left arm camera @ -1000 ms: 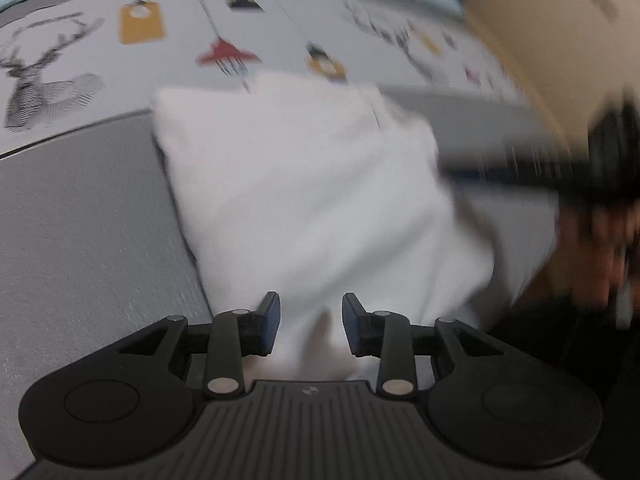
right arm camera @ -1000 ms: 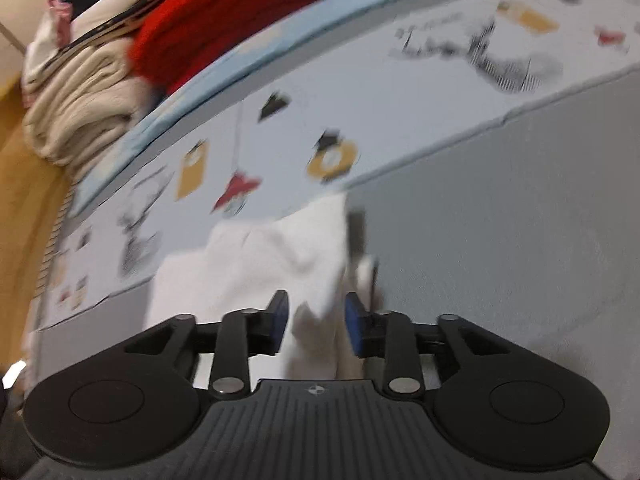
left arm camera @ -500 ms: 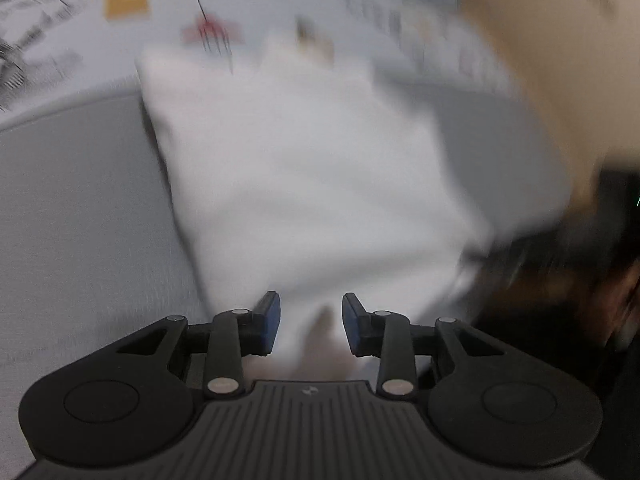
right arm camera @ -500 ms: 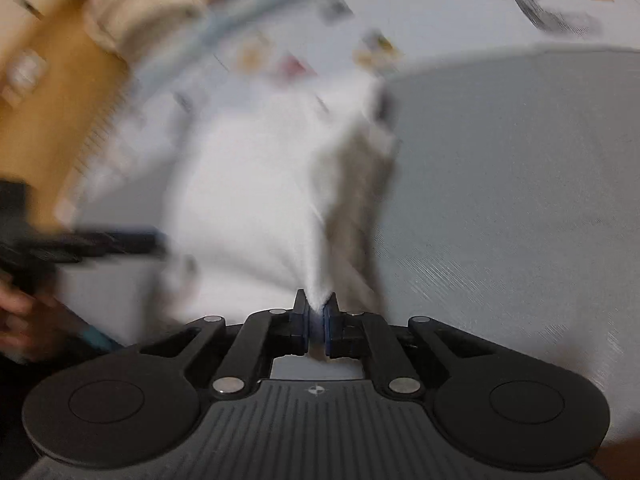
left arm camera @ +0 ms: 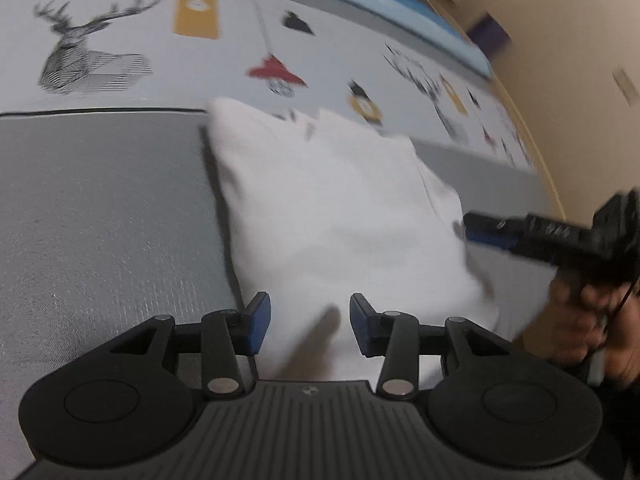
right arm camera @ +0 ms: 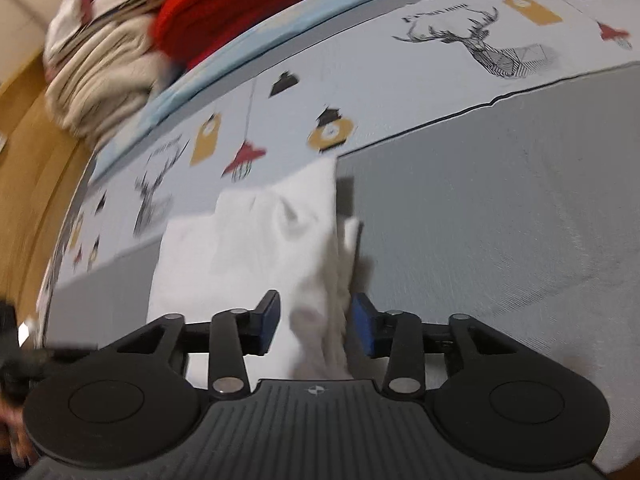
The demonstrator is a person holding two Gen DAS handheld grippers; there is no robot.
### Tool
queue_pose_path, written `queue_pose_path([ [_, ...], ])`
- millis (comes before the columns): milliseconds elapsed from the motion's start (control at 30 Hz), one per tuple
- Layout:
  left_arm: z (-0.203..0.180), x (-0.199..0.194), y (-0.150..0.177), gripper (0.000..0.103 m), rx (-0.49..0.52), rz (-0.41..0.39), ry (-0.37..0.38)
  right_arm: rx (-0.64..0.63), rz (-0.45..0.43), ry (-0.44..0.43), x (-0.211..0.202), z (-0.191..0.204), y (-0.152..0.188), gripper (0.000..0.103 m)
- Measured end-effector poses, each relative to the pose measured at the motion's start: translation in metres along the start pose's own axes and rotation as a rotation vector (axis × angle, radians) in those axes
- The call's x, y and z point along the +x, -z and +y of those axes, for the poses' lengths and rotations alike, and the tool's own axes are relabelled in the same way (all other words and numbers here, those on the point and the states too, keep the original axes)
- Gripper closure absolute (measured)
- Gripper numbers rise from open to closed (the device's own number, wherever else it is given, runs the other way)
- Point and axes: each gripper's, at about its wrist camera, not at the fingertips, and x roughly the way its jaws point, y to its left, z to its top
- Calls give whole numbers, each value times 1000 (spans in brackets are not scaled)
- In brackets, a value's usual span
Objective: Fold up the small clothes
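- On the grey bedspread (left arm camera: pixel 100 216), just below its printed band, lies the white garment (left arm camera: pixel 340 208), partly folded.
- My left gripper (left arm camera: pixel 310 326) and right gripper (right arm camera: pixel 316 322) are both opening, cloth between the jaws, pads apparently clear; blur hampers certainty.
- Next I regrip an edge; open grey room lies beside the garment.

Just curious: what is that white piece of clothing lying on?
The white garment lies on a grey bedcover, its far edge reaching a printed band with deer and lamps. Whatever lies directly beneath the garment is covered.
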Motion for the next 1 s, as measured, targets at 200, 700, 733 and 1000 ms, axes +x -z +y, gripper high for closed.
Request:
queue_pose_path([
  [200, 15, 4, -14, 47, -93, -27, 1, 140, -67, 30, 32, 8, -15, 102],
  [700, 43, 70, -39, 28, -339, 61, 48, 126, 31, 1, 31, -8, -13, 50],
  [733, 41, 72, -40, 28, -335, 55, 50, 119, 78, 4, 39, -7, -11, 50],
  [1000, 9, 49, -51, 67, -152, -72, -2, 67, 135, 38, 57, 6, -9, 74],
])
